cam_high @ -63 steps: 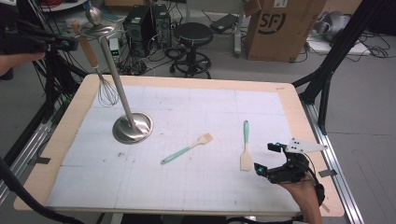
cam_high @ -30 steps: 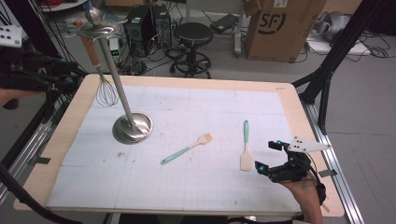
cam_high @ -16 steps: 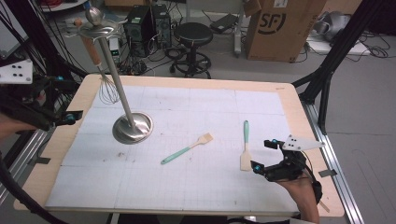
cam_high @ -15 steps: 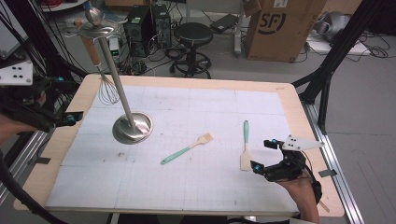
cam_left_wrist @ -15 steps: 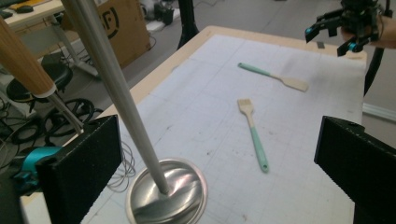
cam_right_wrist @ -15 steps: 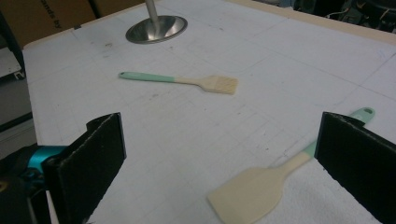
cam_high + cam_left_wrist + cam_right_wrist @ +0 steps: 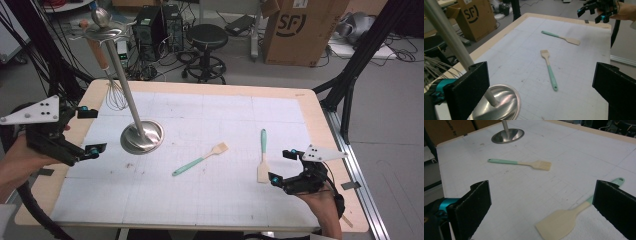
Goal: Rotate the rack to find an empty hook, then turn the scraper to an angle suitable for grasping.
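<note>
A steel stand (image 7: 142, 136) rises from its round base on the left of the white mat. A wire whisk (image 7: 116, 95) with a wooden handle hangs from its top. A teal-handled brush (image 7: 200, 159) lies mid-mat, and a teal-handled spatula (image 7: 262, 155) lies to its right. My left gripper (image 7: 94, 130) hovers at the table's left edge beside the base. Its jaws have just been opening and stand open, with nothing between them (image 7: 541, 75). My right gripper (image 7: 280, 166) is open just right of the spatula's blade (image 7: 559, 222), apart from it.
Wooden table rim (image 7: 210, 89) frames the mat. Behind the table stand a black stool (image 7: 206, 37), computer towers (image 7: 157, 22) and a cardboard box (image 7: 300, 30). Black frame legs (image 7: 350, 75) rise at the right; cables trail at the left.
My left gripper left the top of the stand, sank to the table's left edge and opened its jaws. The right gripper, brush and spatula stayed put.
</note>
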Demonstrator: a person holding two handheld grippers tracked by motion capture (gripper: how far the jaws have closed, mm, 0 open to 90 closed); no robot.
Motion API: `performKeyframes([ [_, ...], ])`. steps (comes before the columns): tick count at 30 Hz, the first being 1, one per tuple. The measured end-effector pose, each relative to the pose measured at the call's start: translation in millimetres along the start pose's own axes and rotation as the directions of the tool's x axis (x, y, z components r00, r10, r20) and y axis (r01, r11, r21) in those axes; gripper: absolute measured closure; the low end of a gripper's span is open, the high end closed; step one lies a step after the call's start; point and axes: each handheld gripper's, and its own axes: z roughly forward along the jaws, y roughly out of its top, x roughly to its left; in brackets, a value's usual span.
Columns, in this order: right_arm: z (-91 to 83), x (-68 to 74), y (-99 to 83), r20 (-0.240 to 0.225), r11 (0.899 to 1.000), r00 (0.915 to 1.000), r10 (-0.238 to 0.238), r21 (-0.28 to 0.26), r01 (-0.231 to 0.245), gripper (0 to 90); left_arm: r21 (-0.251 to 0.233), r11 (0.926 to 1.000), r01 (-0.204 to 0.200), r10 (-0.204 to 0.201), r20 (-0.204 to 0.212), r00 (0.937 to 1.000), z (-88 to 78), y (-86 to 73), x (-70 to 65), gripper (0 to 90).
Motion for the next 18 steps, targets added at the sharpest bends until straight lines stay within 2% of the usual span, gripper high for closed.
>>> performKeyframes([
  [7, -0.7, 0.5, 0.2, -0.002, 1.000, 1.0000, 0.000, -0.002, 0.000, 0.6, -0.007, 1.0000, 0.000, 0.000, 0.007, 1.0000, 7.2, -16.2, -8.5, 1.6],
  [14, 0.7, 1.7, 1.8, -0.003, 1.000, 1.0000, -0.006, 0.000, 0.006, 0.6, 0.003, 0.9998, -0.018, 0.018, 0.019, 0.9997, 20.9, -32.9, -18.2, 1.6],
  [18, 1.2, 1.5, 1.6, -0.002, 1.000, 1.0000, -0.006, 0.008, 0.006, 0.6, -0.007, 0.9999, -0.009, 0.010, 0.019, 0.9998, 25.4, -42.5, -19.9, 1.6],
])
